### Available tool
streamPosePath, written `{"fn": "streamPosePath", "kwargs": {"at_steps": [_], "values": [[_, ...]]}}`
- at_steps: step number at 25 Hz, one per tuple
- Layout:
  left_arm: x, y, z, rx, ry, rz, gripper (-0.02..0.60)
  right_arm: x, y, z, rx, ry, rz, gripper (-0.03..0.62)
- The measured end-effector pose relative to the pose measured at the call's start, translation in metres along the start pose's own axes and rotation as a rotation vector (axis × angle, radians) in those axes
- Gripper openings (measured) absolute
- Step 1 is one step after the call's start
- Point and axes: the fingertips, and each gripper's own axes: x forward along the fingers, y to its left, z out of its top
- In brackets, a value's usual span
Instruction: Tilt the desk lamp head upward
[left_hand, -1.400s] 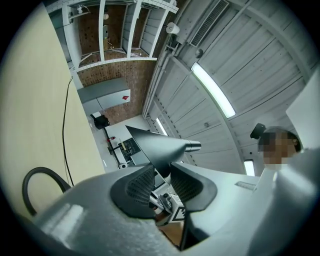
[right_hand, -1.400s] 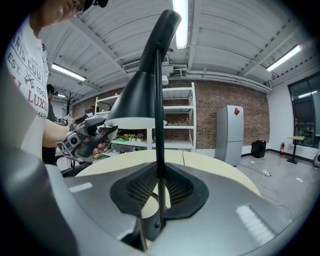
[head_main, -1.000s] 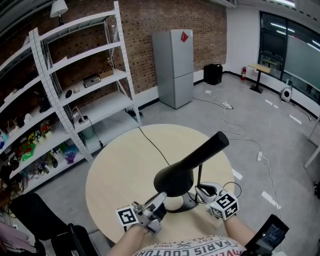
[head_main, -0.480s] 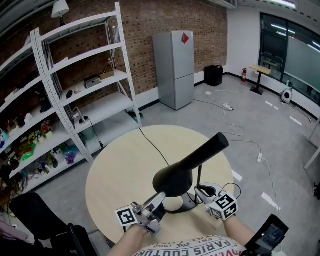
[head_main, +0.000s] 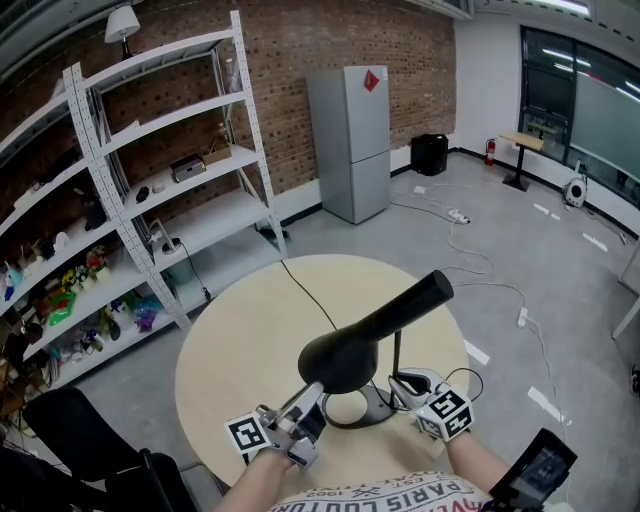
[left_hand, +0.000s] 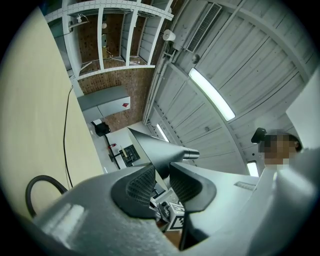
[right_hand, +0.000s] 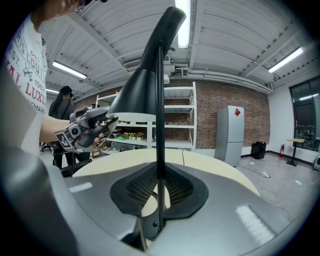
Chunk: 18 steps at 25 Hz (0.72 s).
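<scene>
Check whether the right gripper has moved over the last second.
No. The right gripper stays shut on the lamp stem, at the same spot by the right edge of the lamp base on the round table.

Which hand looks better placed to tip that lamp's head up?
Left: the left gripper has the rim of the lamp head between its jaws; the right gripper is clamped on the thin stem, steadying it.

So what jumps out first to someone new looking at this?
A black desk lamp on the round beige table, its cone head slanting up to the right. Both grippers are on it: the left gripper pinches the head's rim, the right gripper clamps the thin stem.
</scene>
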Motion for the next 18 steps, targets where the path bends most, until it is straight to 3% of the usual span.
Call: {"fn": "streamPosePath", "kwargs": {"at_steps": [18], "values": [[-0.003, -0.013, 0.028, 0.044, -0.053, 0.0, 0.08, 0.003, 0.001, -0.003, -0.004, -0.005, -0.003, 0.043]]}}
